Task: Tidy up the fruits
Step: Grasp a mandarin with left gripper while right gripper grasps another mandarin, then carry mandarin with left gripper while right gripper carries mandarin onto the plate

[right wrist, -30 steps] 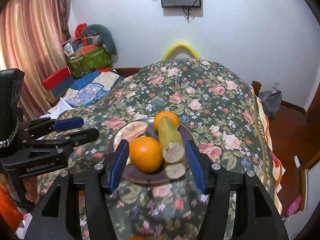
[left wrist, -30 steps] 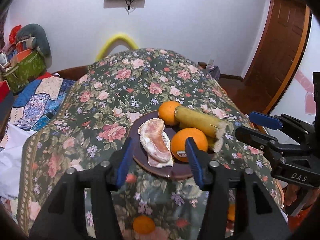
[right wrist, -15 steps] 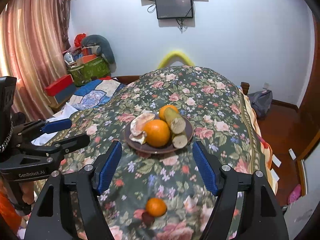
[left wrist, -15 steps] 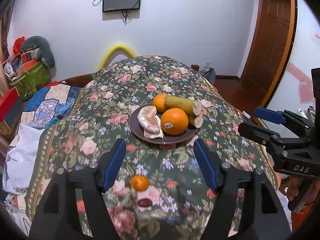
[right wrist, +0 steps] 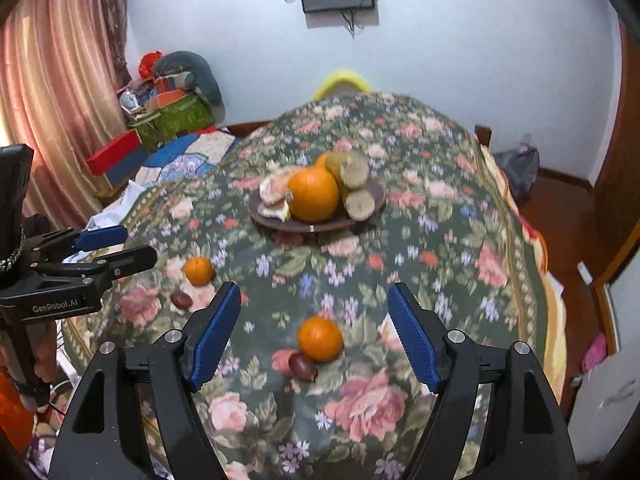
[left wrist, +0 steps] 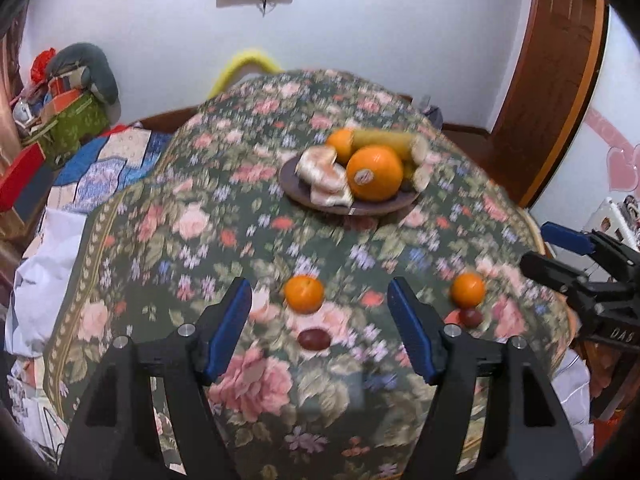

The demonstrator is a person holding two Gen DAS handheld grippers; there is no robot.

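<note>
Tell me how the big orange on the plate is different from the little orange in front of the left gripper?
The big orange on the brown plate is larger and wears a sticker; the little orange on the floral cloth shows none. It lies alone beside a dark red fruit. Both are round.

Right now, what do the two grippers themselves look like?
Both are black plastic frames with silver screws and blue ribbed pads on the jaws. The left gripper reads "GenRobot.AI" on its side in the right view; the right gripper shows "DAS".
</note>
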